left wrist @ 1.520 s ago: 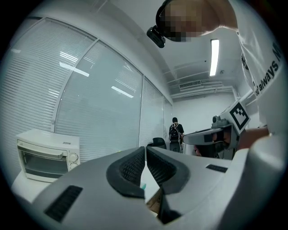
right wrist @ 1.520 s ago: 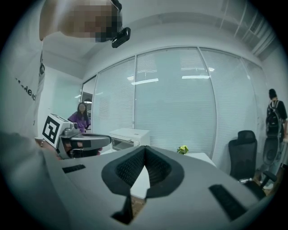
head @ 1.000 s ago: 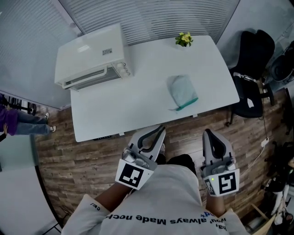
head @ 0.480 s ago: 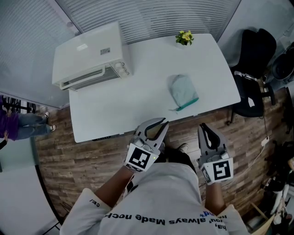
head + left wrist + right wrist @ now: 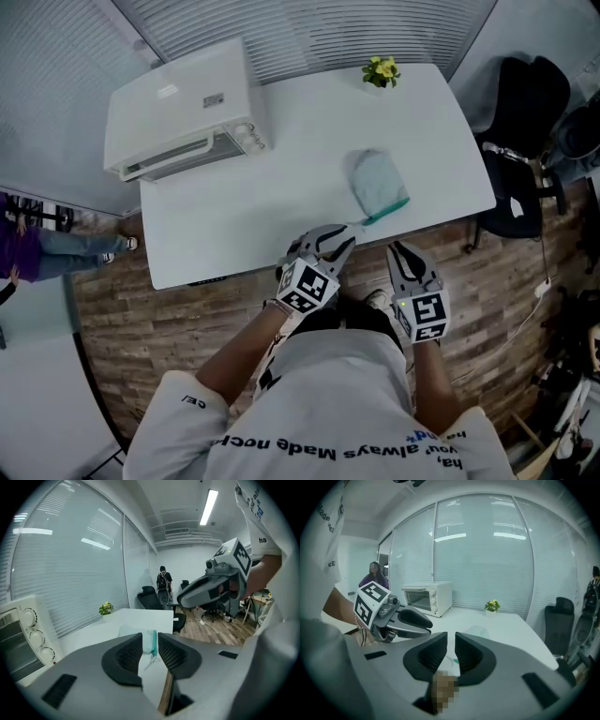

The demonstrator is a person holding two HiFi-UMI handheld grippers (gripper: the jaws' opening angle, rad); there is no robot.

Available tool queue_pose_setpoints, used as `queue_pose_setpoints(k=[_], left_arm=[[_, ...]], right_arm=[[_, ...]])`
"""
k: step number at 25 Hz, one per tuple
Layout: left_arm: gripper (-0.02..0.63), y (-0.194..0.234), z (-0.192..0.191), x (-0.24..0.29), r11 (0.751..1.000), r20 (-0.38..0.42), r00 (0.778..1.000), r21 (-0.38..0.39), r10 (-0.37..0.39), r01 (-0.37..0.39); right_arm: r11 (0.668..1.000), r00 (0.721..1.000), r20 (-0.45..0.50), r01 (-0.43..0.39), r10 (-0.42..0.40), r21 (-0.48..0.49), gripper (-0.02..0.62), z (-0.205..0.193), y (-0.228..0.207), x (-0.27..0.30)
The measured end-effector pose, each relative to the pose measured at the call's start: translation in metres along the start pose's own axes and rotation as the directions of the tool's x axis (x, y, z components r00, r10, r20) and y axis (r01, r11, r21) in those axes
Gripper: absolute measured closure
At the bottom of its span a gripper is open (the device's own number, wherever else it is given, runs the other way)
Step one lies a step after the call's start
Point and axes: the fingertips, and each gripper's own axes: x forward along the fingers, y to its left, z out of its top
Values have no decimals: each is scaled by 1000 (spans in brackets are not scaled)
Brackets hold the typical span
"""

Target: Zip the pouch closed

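White table (image 5: 281, 187), one teal-edged pouch (image 5: 377, 184).

Open counter, clutter kept to the far side
The white counter (image 5: 281, 187) is mostly bare. A toaster oven (image 5: 183, 108) fills its far left corner and a small potted plant (image 5: 381, 71) sits at the far edge, both well apart from the pouch (image 5: 378, 185) near the front right. The way in from the front edge to the pouch is open, with wide free surface to its left. A black chair (image 5: 525, 122) crowds the counter's right end, off the surface
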Motion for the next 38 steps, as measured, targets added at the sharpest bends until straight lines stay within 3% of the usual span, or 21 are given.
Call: queue_pose_setpoints(k=[7, 16, 27, 31, 38], left_arm=[[494, -6, -52, 44, 995, -134, 987, 41, -84, 91], [492, -3, -102, 86, 988, -271, 955, 59, -124, 145], [495, -5, -116, 106, 979, -315, 935, 62, -163, 192], [559, -8, -114, 107, 977, -317, 930, 46, -184, 209], [575, -15, -115, 106, 972, -313, 924, 7, -220, 234]], right_arm=[[999, 995, -99, -32, 33, 19, 522, -40, -2, 44], [996, 973, -216, -79, 84, 34, 511, -88, 0, 92], [994, 944, -309, -104, 113, 47, 509, -129, -1, 128], [992, 934, -333, -115, 128, 60, 509, -142, -1, 136], [992, 926, -355, -119, 129, 50, 531, -146, 1, 142]])
